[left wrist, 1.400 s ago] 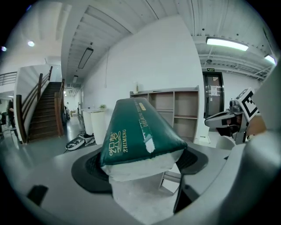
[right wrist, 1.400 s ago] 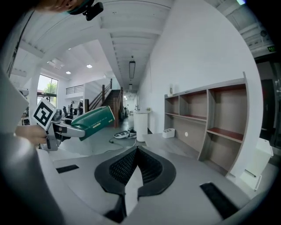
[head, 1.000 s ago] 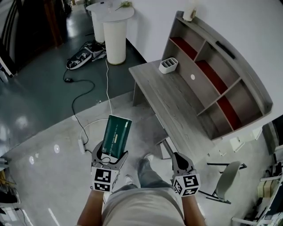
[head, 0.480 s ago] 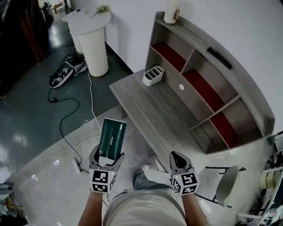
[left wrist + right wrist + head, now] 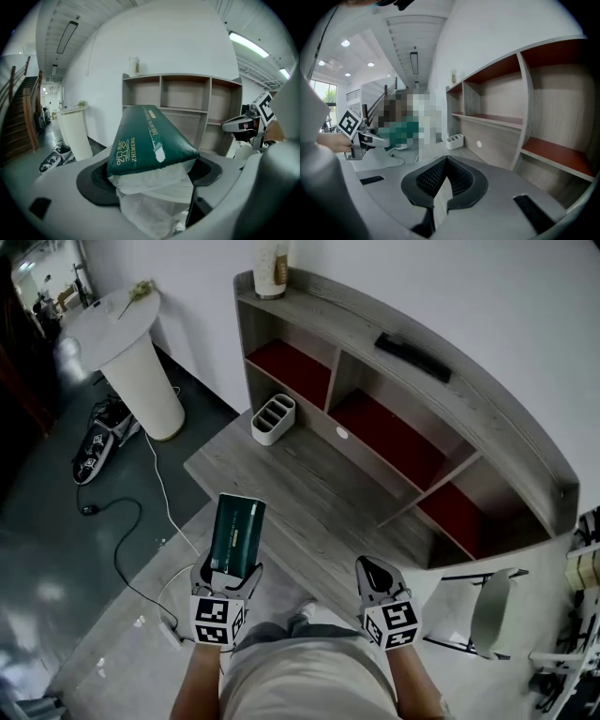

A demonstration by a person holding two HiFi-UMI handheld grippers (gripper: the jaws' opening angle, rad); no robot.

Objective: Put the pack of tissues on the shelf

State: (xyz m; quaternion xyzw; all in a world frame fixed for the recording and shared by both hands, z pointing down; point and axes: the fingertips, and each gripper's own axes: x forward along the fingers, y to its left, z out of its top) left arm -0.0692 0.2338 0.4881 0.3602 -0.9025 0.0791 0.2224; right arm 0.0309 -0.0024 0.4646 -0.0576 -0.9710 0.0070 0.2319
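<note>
- Left gripper is clamped on the lower end of the pack of tissues. The green pack sticks up out of the jaws, and its white underside bulges where it is pinched.
- Pack is in the air in front of the person, near the front edge of the desk, touching nothing but the jaws.
- Right gripper has its jaws together with nothing between them, and it hangs at the desk's front edge.
- Shelf stands at the back of the desk against the wall. The three red-floored compartments in view look bare.
- On its top board are a pale jar at the left end and a dark flat thing; can't tell what that is.
- White organizer sits on the desk by the left compartment.
- Done, by my read: pickup, and the grip looks firm.
- Left to do: the pack is well apart from the shelf, with the whole desk between them. It needs a reach across, a set-down in a compartment, then a release.
</note>
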